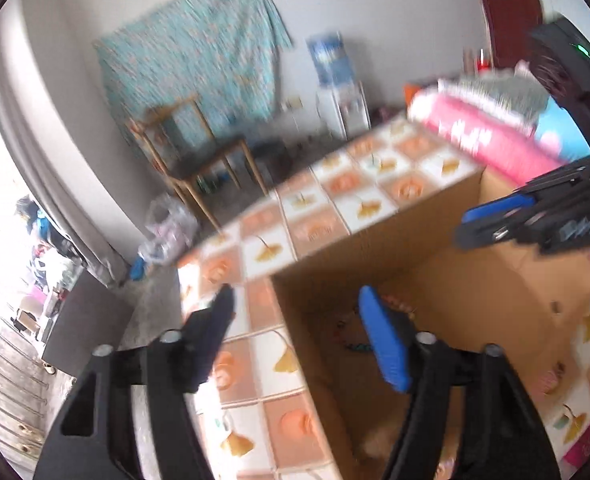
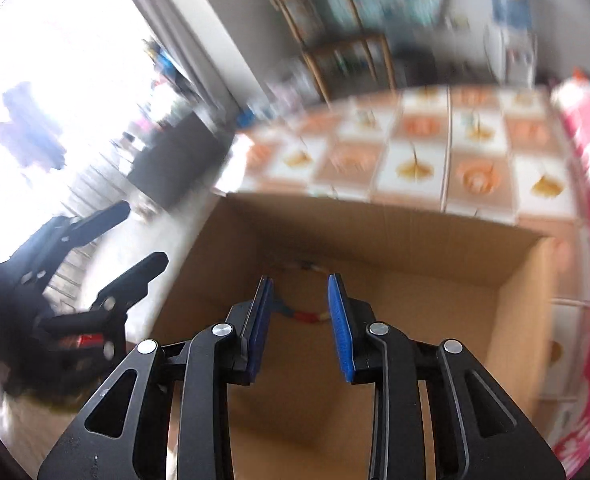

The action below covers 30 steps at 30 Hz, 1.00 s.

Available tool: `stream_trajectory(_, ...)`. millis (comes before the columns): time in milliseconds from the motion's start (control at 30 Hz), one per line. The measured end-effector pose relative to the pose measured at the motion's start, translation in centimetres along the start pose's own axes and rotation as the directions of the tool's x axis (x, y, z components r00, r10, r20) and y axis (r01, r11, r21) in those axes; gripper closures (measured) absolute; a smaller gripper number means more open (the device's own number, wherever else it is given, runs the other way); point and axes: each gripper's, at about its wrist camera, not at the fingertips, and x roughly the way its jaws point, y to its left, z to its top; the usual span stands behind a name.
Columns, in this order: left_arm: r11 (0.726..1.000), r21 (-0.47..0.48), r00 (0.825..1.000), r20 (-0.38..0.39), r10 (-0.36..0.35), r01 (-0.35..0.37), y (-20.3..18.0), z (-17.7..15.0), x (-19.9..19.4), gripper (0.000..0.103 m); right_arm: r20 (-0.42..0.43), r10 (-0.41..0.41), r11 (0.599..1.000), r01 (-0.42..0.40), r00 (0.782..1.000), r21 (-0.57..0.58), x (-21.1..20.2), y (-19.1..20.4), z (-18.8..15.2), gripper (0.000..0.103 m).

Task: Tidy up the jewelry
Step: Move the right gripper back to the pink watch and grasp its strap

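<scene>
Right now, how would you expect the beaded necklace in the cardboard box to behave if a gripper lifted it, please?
The beaded necklace lies in a loose curve on the floor of the cardboard box, so it probably droops limply. Its small beads suggest it is light. Pinched at one spot, the strand might slide or swing.

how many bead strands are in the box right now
1 that I can make out: a beaded strand lies on the floor of the cardboard box, toward its far wall, beyond the right gripper. Blur and the fingers may hide more.

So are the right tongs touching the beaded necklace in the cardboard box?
Apart. The right wrist view shows the right tongs open, with the beaded necklace lying on the cardboard box floor below; the blue pads hold nothing.
</scene>
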Motion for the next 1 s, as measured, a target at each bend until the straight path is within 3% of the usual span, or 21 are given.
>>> stream_trajectory(33, 1.000, -0.014, 1.000, 0.029, 0.003, -0.003, 0.4, -0.5, -1.7, 0.023, 0.042, 0.011, 1.000, -0.010, 0.999, -0.021, -2.3, 0.7, -1.1, 0.074)
stream_trajectory(133, 0.996, -0.091, 0.995, 0.100, -0.005, 0.014, 2.1, -3.9, -7.5, 0.017, 0.121, 0.034, 0.998, -0.028, 0.992, -0.058, -6.9, 2.1, -4.6, 0.072)
stream_trajectory(300, 0.972, -0.227, 0.992, 0.117, -0.040, 0.066, 2.2, -10.9, -11.3, 0.006, 0.151, 0.065, 0.998, -0.065, 0.986, -0.011, -9.3, 2.8, -11.7, 0.070)
stream_trajectory(433, 0.961, -0.275, 0.999, 0.053, -0.002, 0.016, -0.4, -16.2, -9.2, 0.006, 0.078, 0.038, 0.996, -0.044, 0.996, 0.075, -4.8, 2.7, -16.4, 0.070)
stream_trajectory(533, 0.939, -0.339, 0.998, -0.017, -0.060, 0.051, -2.2, -19.8, -5.9, 0.006, 0.007, 0.016, 0.997, -0.017, 1.000, 0.080, -0.9, 3.9, -18.3, 0.073)
stream_trajectory(733, 0.937, -0.340, 0.984, -0.120, -0.134, 0.087, -4.4, -21.9, -0.1, 0.040, -0.078, -0.039, 0.994, 0.031, 0.996, -0.104, 4.9, 7.7, -18.3, 0.085)
stream_trajectory(1000, 0.908, -0.375, 0.966, -0.102, -0.239, 0.185, -3.6, -20.6, 4.2, 0.062, -0.171, -0.058, 0.974, 0.019, 0.984, -0.224, 9.6, 8.7, -17.3, 0.085)
